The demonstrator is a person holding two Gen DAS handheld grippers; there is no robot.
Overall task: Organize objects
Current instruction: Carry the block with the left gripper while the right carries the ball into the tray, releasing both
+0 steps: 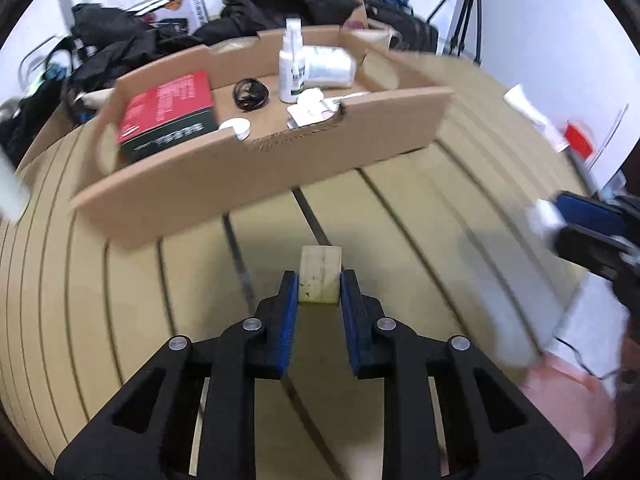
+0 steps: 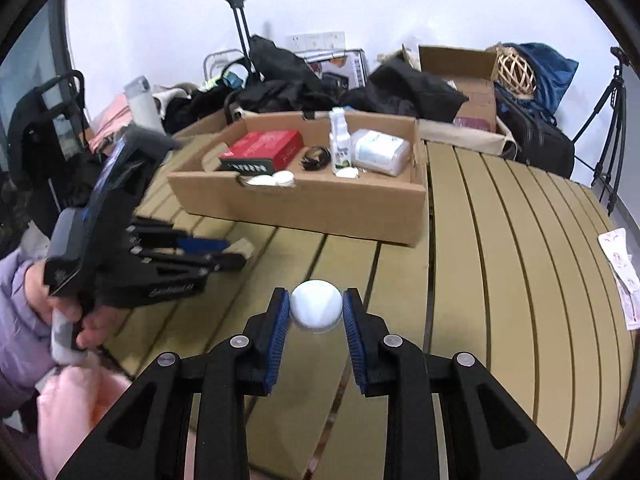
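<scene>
My left gripper is shut on a pale wooden block and holds it above the slatted table, short of the cardboard box. It also shows at the left of the right wrist view. My right gripper is shut on a round white container over the table, in front of the same box. The box holds a red and green carton, a black cable coil, a white spray bottle, a white pack and small white lids.
The table has tan slats with dark gaps. A paper sheet lies at its right edge. Black bags and clothes, another open carton and a tripod crowd the far side.
</scene>
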